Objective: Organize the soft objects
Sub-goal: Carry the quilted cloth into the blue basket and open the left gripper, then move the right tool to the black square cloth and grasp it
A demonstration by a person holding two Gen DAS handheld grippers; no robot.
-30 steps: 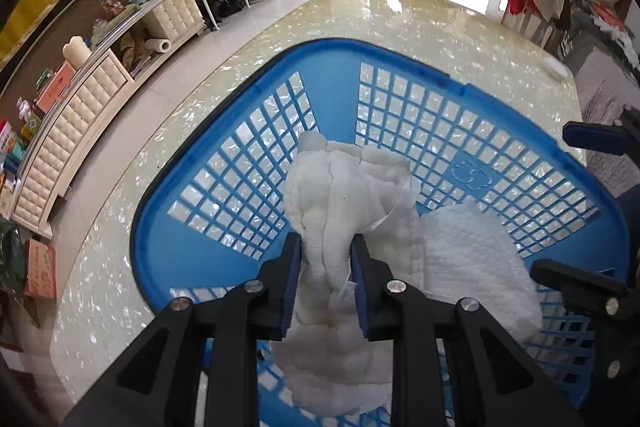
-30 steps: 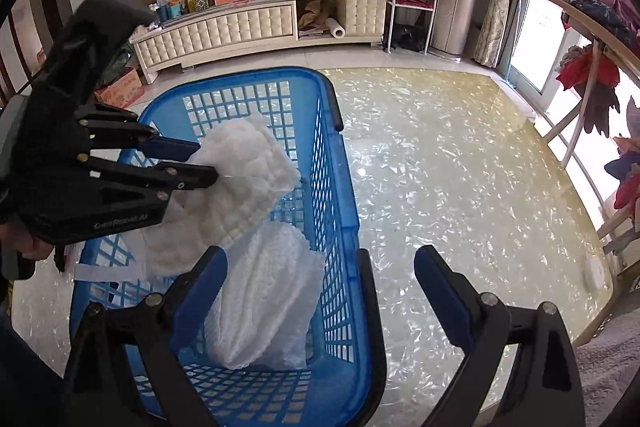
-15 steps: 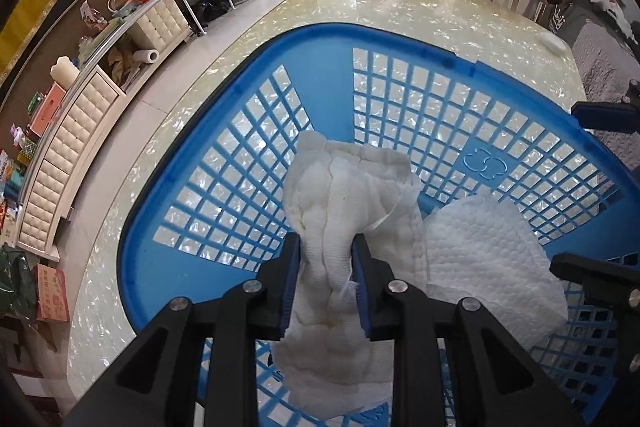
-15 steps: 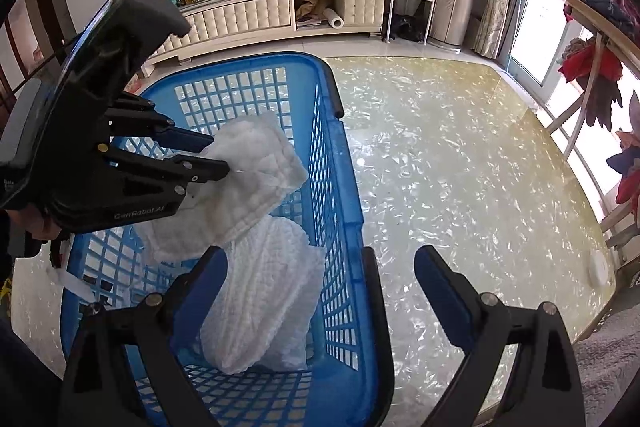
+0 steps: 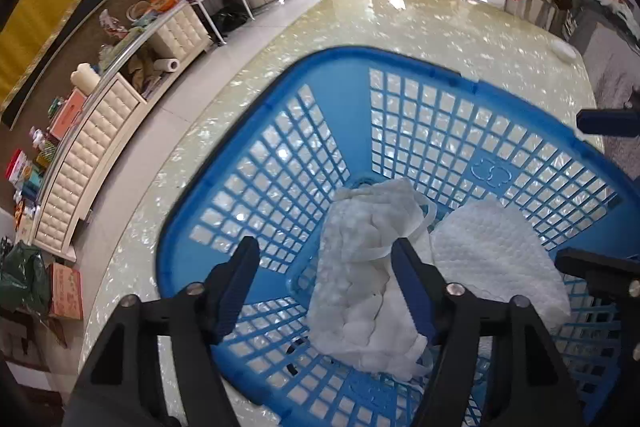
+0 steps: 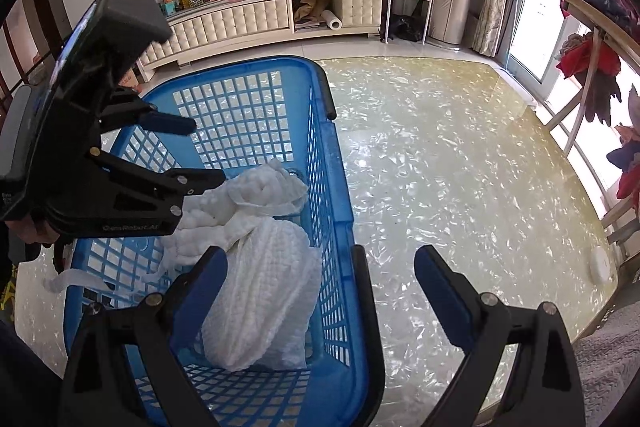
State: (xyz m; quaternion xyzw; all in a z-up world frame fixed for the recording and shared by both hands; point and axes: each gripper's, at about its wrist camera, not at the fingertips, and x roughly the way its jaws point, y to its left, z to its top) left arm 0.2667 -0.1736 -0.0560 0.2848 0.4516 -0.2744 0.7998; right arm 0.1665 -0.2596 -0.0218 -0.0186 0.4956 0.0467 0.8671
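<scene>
A blue lattice basket [image 5: 420, 123] stands on the marbled table; it also shows in the right wrist view [image 6: 248, 99]. Two white cloths lie inside: a bumpy one [image 5: 360, 267] and a waffle-textured one [image 5: 492, 259] beside it. In the right wrist view the bumpy cloth [image 6: 248, 195] lies against the waffle cloth [image 6: 264, 287]. My left gripper [image 5: 324, 279] is open above the bumpy cloth, jaws wide apart. It also shows in the right wrist view [image 6: 200, 155]. My right gripper [image 6: 320, 291] is open and empty over the basket's right rim.
The glossy marbled table [image 6: 460, 187] stretches right of the basket, with a small white disc [image 6: 600, 267] near its edge. A white cabinet [image 6: 260, 15] with clutter lines the far wall. A rack with hanging clothes [image 6: 592, 39] stands at the right.
My left gripper opened and let go of the bumpy cloth, which dropped into the basket beside the waffle cloth. The right gripper stayed still.
</scene>
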